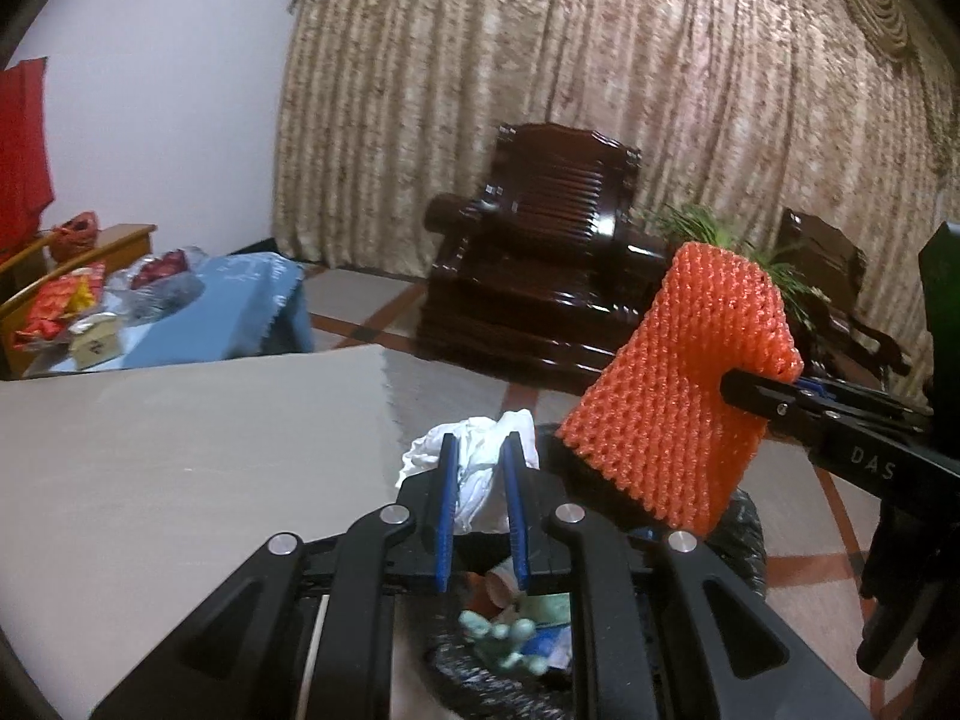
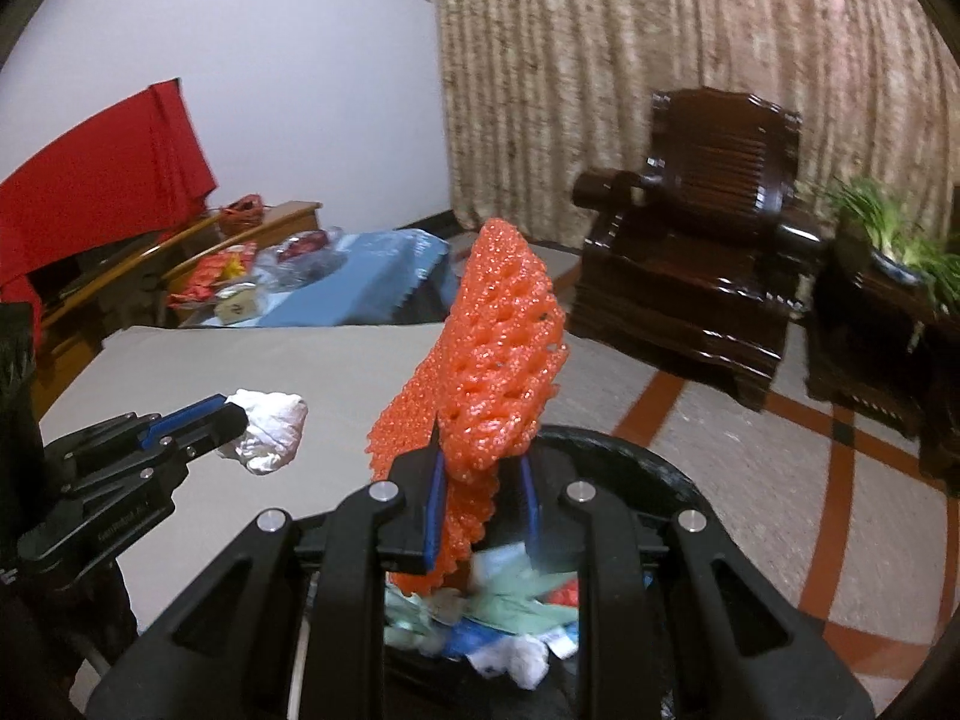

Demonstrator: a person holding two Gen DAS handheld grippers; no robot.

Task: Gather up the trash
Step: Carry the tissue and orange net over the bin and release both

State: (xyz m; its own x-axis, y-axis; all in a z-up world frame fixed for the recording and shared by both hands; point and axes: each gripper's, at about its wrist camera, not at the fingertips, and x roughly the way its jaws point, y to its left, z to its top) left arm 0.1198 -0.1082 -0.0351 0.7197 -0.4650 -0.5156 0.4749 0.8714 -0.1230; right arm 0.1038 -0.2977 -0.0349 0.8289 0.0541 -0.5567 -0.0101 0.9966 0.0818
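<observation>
Down at the bottom of both wrist views you're looking into a black-lined trash bin (image 2: pixel 672 468) that's already got stuff in it: green and blue wrappers, white tissue bits, some orange scraps. In the left wrist view the left gripper (image 1: pixel 480 450) sits lower centre, its blue pads squeezed onto a crumpled white tissue (image 1: pixel 474 480), right above the bin's edge. Just to its right in that frame, the right gripper (image 1: pixel 735 387) comes in from the right edge, pinching an orange foam net sleeve (image 1: pixel 672 384) that stands up over the bin. The right wrist view shows the same net clamped between the blue pads at centre frame, hanging over the trash. Left of the bin is a table with a plain grey cloth (image 1: pixel 180 438), filling the lower left. Further back, upper left, there's a blue-covered table (image 1: pixel 234 306) with snack packets, then a dark wooden armchair (image 1: pixel 540 264) mid-frame, a green plant (image 2: pixel 888 228) at right, and beige curtains (image 1: pixel 600 90) behind it all.
</observation>
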